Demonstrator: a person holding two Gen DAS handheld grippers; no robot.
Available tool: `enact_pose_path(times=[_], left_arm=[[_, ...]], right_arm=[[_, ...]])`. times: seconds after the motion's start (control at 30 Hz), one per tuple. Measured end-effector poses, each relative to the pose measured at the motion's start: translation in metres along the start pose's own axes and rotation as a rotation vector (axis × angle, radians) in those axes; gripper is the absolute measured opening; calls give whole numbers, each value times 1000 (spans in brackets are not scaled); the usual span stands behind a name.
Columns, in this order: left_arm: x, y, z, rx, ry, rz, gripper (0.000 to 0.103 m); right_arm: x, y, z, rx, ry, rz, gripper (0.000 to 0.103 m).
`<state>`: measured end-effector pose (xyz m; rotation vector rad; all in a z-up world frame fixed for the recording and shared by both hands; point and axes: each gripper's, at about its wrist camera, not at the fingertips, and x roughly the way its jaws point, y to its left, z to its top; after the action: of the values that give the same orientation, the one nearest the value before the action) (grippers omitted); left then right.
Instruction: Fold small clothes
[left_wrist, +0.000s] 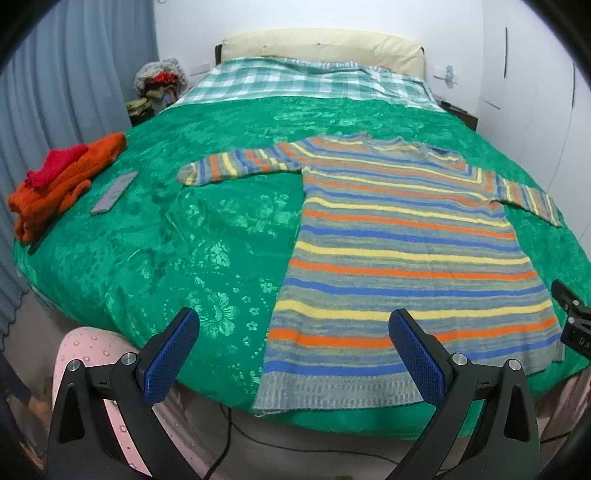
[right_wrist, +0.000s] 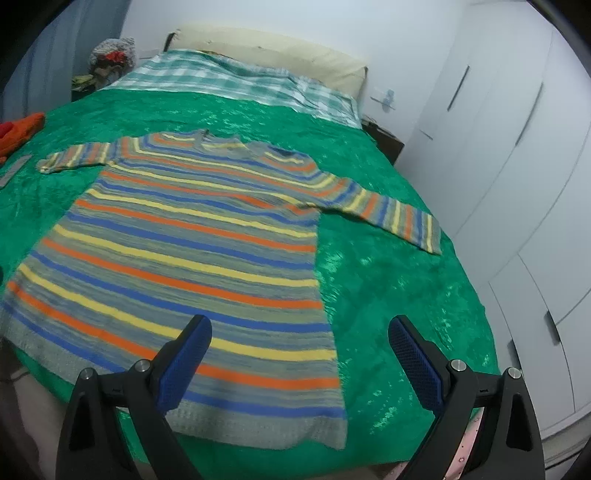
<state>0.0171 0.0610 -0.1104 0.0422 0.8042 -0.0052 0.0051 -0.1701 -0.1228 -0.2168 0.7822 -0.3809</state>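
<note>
A striped knit sweater (left_wrist: 406, 236) in grey, blue, yellow and orange lies flat on the green bedspread (left_wrist: 184, 229), sleeves spread out to both sides, hem toward me. My left gripper (left_wrist: 293, 343) is open and empty, held above the hem's left corner. My right gripper (right_wrist: 301, 350) is open and empty, above the hem's right corner of the sweater (right_wrist: 177, 251). The right gripper's black body also shows at the right edge of the left wrist view (left_wrist: 572, 314).
A pile of orange and red knitwear (left_wrist: 55, 184) and a flat grey phone-like object (left_wrist: 114, 192) lie at the bed's left edge. A checked sheet (left_wrist: 295, 81) and cream pillow are at the head. White wardrobe doors (right_wrist: 517, 184) stand right. A cable runs on the floor.
</note>
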Motion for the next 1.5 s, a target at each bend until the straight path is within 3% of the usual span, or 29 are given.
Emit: enact_pose_path(times=[0.47,0.6,0.7,0.8,0.83,0.93,1.0,1.2,1.33,1.5], left_arm=[[1,5,0,-30,-1,5,103],[-17,10,-1,-60,-10,7,103],[-45,29,3,-111,66,-168,102],[-88,58,13,-60,140,-337,102],[-101,66,16,-45,134,-353,102],[-152,91,28,42,62,-332,103],[-166,94,30,38,8,-341,103],[-131,44,31,-99,-37,-427,103],[-128,22,30,-97,-35,-406,103],[-133,24,25,-56,-51,-323,103]], right_arm=[[-7,10,-1,-11,-33,21,96],[-8,7,2,-6,-51,0,96],[-4,1,10,8,-44,-25,96],[-3,3,23,-3,-31,-19,96],[-9,4,28,-4,-55,-13,96],[-30,11,31,-17,-144,-14,96],[-44,17,24,-28,-183,-2,96],[-47,20,17,-31,-157,6,98],[-49,2,28,26,-188,-22,98],[-45,-2,17,41,-159,-2,98]])
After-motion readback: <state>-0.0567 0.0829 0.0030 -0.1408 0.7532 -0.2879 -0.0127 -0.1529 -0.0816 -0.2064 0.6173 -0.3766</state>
